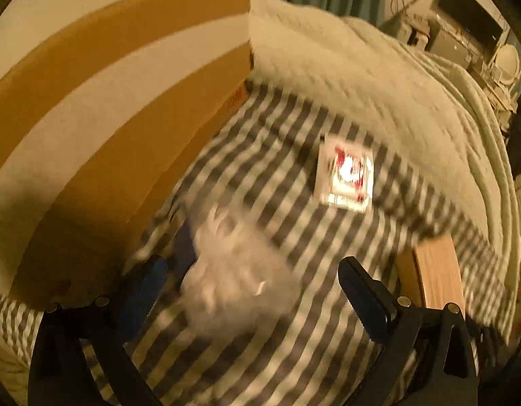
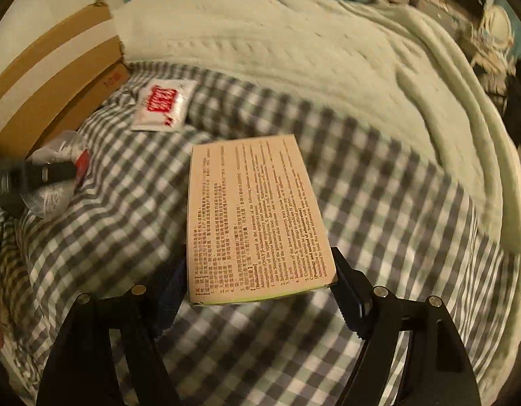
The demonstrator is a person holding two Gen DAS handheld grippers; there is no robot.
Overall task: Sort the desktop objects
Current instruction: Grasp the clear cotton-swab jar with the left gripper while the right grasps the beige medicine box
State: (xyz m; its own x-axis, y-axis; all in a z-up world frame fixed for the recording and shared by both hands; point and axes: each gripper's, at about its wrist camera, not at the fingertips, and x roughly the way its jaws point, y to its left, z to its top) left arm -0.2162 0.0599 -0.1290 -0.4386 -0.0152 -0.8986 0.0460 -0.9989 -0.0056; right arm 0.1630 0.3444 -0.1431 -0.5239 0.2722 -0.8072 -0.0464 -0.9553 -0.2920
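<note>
Across the checked bedsheet (image 2: 379,203) everything is lying, so the bed serves as my desk; a cream knitted blanket (image 2: 294,50) is covering its far side, and a big cardboard box (image 1: 108,118) is standing along its left edge. Only my right view is sharp; my left view is smeared by motion.

I am holding a flat tan box (image 2: 253,216) printed with small text in my right gripper (image 2: 260,280), its near end clamped between the two fingers, the rest sticking out above the middle of the sheet. My left view is catching just a sliver of that box at its right edge.

My left gripper (image 1: 252,270) is standing wide, a crumpled clear plastic bag (image 1: 233,270) lying between its fingers; whether they are touching it I cannot tell. In my right view the bag is sitting near the cardboard box.

A white sachet (image 2: 164,105) with red print is lying beyond, near the blanket's edge.
</note>
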